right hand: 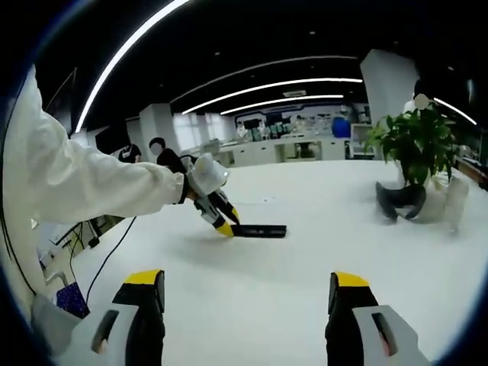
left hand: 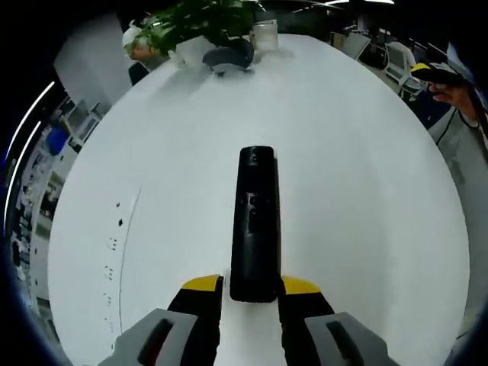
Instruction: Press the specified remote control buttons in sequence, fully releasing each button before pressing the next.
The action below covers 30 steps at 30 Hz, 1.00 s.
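A black remote control (left hand: pixel 255 221) lies lengthwise on the white table (left hand: pixel 366 198), buttons facing up. Its near end sits between the yellow tips of my left gripper (left hand: pixel 252 288), which is shut on it. In the right gripper view the same remote (right hand: pixel 261 230) lies flat farther off, with the left gripper (right hand: pixel 221 219) at its left end, held by a person's arm in a white sleeve (right hand: pixel 84 183). My right gripper (right hand: pixel 248 301) hovers low over the table well short of the remote, jaws wide apart with nothing between them.
A potted plant (left hand: pixel 202 23) (right hand: pixel 415 145), a dark curved object (left hand: pixel 229 57) (right hand: pixel 400 202) and a glass jar (left hand: pixel 264 34) stand at the table's far end. A socket panel (left hand: pixel 114 252) is set in the table to the left. Another person's hand (left hand: pixel 457 95) shows beyond the right edge.
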Each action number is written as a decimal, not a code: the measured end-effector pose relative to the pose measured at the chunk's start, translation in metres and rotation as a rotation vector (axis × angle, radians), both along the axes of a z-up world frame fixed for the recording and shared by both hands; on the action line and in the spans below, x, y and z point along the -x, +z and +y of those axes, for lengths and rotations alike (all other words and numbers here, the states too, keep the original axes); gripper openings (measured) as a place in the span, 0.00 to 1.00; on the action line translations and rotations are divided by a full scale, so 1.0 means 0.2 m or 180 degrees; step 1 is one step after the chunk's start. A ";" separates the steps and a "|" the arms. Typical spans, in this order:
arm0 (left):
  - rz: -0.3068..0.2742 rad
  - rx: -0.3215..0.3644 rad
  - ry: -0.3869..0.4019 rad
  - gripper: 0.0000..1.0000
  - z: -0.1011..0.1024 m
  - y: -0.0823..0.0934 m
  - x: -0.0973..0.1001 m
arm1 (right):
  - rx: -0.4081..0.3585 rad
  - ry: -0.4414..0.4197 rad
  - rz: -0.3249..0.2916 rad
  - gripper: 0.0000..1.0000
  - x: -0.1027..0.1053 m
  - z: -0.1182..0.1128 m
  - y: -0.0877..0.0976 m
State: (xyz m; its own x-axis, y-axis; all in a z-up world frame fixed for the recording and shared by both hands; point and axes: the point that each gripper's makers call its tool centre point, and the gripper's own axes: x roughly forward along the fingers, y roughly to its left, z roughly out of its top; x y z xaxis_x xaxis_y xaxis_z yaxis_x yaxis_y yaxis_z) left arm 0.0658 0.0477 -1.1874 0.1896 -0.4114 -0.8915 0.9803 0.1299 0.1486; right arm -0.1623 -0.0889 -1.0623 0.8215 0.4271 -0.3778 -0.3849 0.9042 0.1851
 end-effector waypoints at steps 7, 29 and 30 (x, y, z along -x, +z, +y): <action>-0.0121 0.0023 0.0385 0.36 0.03 0.01 0.00 | 0.0038 -0.0056 -0.0061 0.90 0.00 -0.03 0.02; -0.0189 0.1302 0.1466 0.63 0.13 0.37 0.51 | -0.0021 -0.0072 -0.0050 0.95 0.02 -0.08 0.05; -0.0217 0.1313 0.1491 0.65 0.14 0.38 0.53 | 0.0008 -0.0048 -0.0064 0.96 0.03 -0.07 0.05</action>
State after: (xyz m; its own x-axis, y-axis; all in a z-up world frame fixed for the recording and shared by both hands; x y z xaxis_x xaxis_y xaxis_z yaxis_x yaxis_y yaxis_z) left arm -0.0402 0.0760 -1.1109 0.4841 -0.5785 -0.6566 0.7955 0.6035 0.0548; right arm -0.1678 -0.1029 -1.0531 0.8353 0.4137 -0.3621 -0.3750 0.9103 0.1751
